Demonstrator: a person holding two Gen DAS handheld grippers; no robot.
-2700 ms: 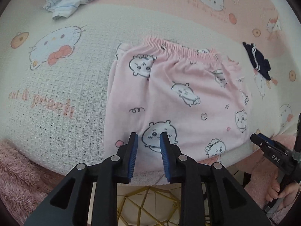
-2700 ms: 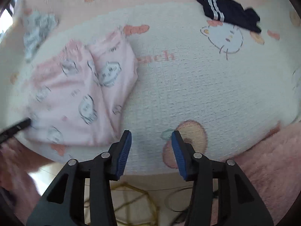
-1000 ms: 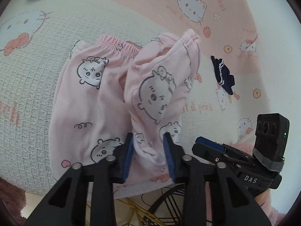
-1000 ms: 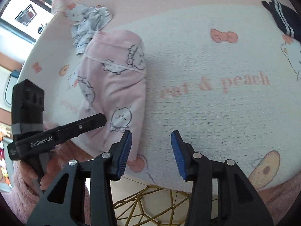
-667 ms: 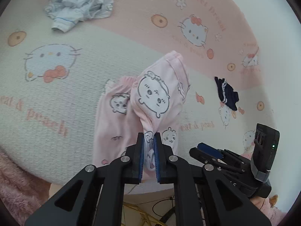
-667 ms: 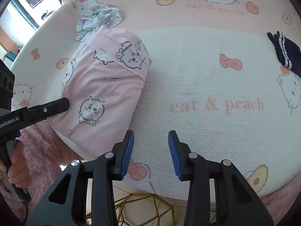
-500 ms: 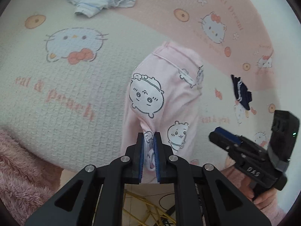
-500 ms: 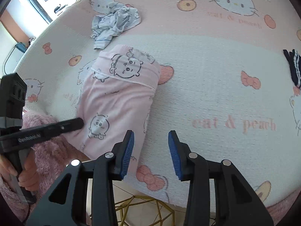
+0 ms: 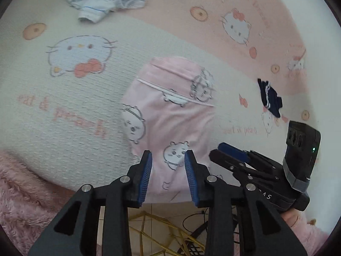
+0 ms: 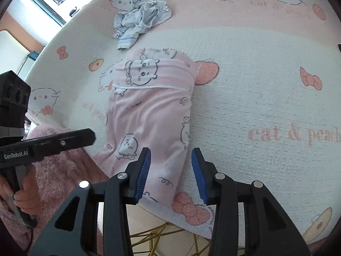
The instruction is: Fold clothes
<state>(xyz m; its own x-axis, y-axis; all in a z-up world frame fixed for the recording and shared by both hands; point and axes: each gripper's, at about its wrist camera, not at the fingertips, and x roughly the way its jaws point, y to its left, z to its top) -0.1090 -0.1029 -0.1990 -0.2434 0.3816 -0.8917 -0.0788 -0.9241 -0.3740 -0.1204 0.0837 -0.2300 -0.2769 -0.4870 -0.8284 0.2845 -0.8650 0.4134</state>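
The left tongs (image 9: pixel 168 173) and right tongs (image 10: pixel 170 173) hung wide apart and gripped nothing above the near edge of a cat-print blanket (image 10: pixel 255 85). On it lay the pink pajama pants (image 9: pixel 170 115), folded lengthwise, their near end reaching the blanket's edge just beyond both sets of tongs. A crumpled pale blue garment (image 10: pixel 140 23) sat well beyond the pants, and a small navy striped garment (image 9: pixel 269 99) lay off to the right.
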